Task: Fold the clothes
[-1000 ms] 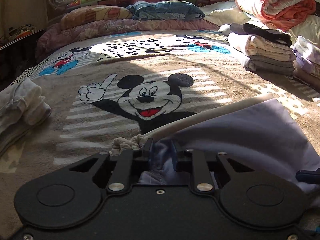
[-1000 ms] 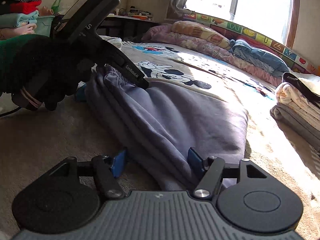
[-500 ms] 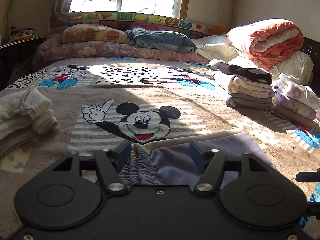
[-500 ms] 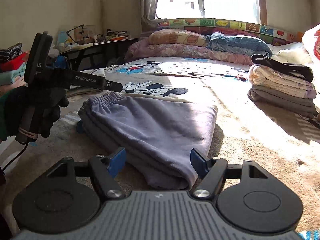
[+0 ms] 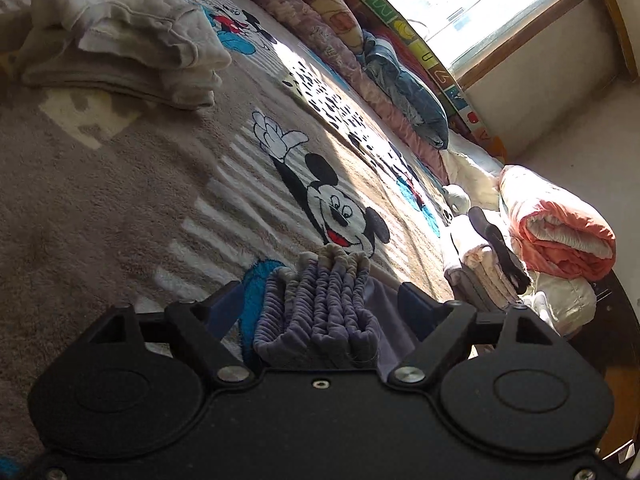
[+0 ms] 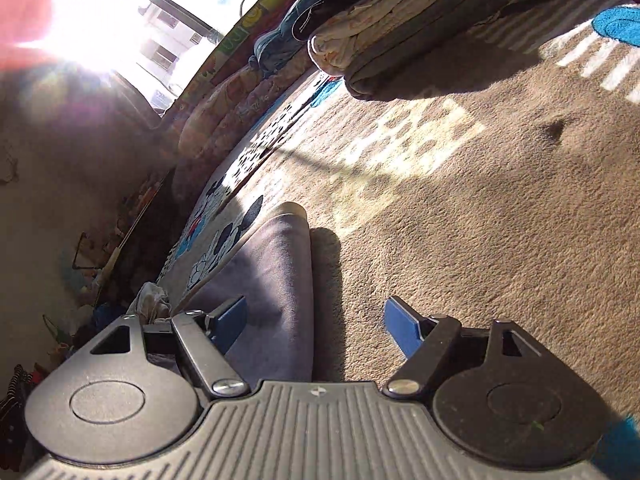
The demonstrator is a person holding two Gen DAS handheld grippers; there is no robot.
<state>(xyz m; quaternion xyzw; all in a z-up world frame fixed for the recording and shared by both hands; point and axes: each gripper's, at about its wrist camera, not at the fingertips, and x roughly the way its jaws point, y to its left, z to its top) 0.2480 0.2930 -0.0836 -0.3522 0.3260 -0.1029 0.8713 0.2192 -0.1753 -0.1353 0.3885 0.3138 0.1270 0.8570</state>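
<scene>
The folded purple-grey trousers [image 5: 320,312] lie on the Mickey Mouse blanket [image 5: 120,208]. In the left wrist view their gathered elastic waistband bunches up between the fingers of my left gripper [image 5: 320,310]. That gripper is open and rolled sideways, its pads wide of the cloth. In the right wrist view the other folded end of the trousers [image 6: 276,272] runs away from the camera. My right gripper [image 6: 316,320] is open too, with the fold's edge between its blue pads [image 6: 402,330], nearer the left one. Neither gripper pinches the cloth.
A stack of folded clothes [image 5: 476,276] [image 6: 400,32] stands on the bed's right side, beside a rolled orange quilt [image 5: 560,236]. A pile of white folded garments [image 5: 120,48] lies at the left. Pillows [image 5: 404,92] line the window side.
The left gripper let go of the waistband a second ago and stays open. Both grippers have since rolled sideways and dropped low at opposite ends of the trousers.
</scene>
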